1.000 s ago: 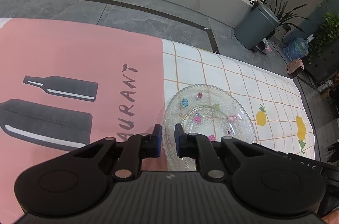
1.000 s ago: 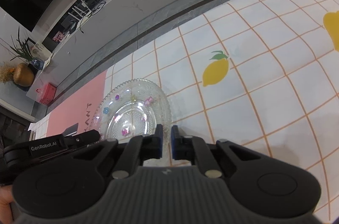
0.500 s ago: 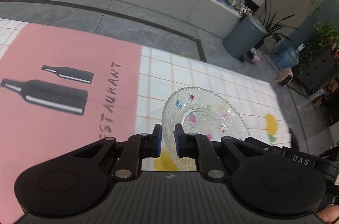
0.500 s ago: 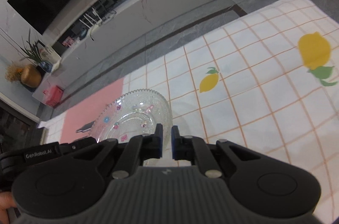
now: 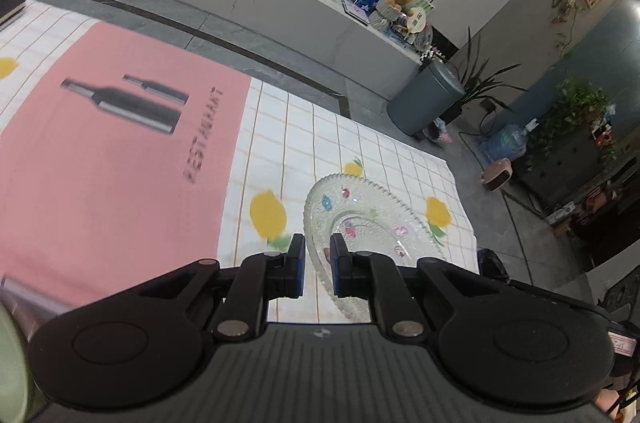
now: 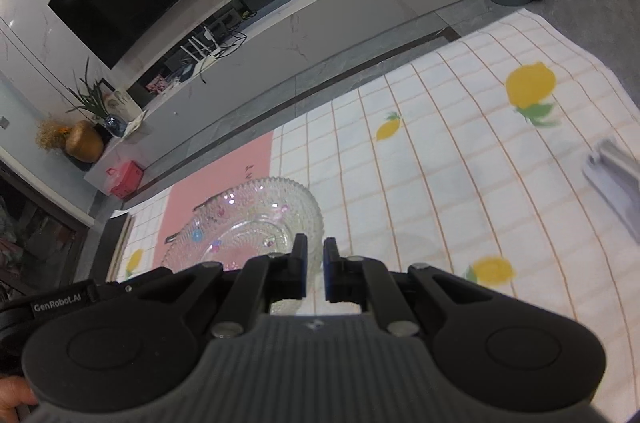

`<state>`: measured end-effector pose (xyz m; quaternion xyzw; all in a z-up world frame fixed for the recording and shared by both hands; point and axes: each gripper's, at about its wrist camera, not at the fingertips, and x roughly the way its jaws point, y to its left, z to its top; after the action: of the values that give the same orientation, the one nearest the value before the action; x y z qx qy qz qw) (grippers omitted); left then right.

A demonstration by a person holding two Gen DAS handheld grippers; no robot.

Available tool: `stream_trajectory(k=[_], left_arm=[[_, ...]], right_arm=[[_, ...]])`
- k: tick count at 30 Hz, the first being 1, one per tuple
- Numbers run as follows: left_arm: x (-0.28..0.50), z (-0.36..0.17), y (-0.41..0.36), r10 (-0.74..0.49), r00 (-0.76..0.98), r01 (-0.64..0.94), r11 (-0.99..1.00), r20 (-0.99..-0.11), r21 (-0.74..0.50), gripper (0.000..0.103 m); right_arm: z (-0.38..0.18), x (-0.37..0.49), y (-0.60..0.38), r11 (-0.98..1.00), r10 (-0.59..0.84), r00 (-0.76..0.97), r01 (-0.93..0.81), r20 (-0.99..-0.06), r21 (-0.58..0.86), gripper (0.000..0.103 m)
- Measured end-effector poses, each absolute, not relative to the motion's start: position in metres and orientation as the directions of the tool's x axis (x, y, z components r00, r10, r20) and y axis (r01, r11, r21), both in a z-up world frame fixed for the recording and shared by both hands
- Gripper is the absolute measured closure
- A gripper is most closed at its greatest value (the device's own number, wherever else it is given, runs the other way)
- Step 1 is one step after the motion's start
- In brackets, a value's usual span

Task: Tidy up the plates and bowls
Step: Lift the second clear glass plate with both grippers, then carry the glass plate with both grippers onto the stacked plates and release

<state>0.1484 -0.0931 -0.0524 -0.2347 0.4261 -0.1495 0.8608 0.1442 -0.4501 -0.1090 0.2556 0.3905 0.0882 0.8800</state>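
A clear cut-glass plate (image 5: pixel 372 219) with small coloured flower decorations is held between both grippers, lifted above the table. My left gripper (image 5: pixel 317 265) is shut on its left rim. My right gripper (image 6: pixel 315 269) is shut on its right rim; the plate (image 6: pixel 248 219) shows to the left of its fingers. The plate looks tilted in both views.
The table carries a white checked cloth with lemon prints (image 6: pixel 440 159) and a pink mat with bottle prints (image 5: pixel 100 151). A grey rack-like object (image 6: pixel 616 179) lies blurred at the right. A pale green rim (image 5: pixel 10 363) shows at the left edge. A grey bin (image 5: pixel 428 99) stands beyond the table.
Both grippers have risen with the plate; the table looks farther away and more of the cloth and room shows. The grip on the plate is unchanged.
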Motion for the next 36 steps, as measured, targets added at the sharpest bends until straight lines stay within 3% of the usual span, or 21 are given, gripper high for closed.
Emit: stream_trajectory(k=[14,25,36], left_arm=[[0.060,-0.095,-0.063,-0.464,0.596,0.015,0.822,-0.655,-0.569,0.090],[0.041,-0.140,-0.056,-0.436,0.582,0.000,0.844,-0.687,-0.536,0.090],[0.039,-0.152,-0.055,-0.417,0.556,-0.020,0.858,-0.719,-0.513,0.090]], right_arm=[[-0.150,0.052,-0.422,0.862,0.373,0.614,0.047,-0.695,0.504,0.098],[-0.187,0.039,-0.406,0.884,0.342,0.583,0.066,-0.737,0.463,0.098],[-0.208,0.038,-0.396,0.900,0.327,0.546,0.070,-0.771,0.431,0.098]])
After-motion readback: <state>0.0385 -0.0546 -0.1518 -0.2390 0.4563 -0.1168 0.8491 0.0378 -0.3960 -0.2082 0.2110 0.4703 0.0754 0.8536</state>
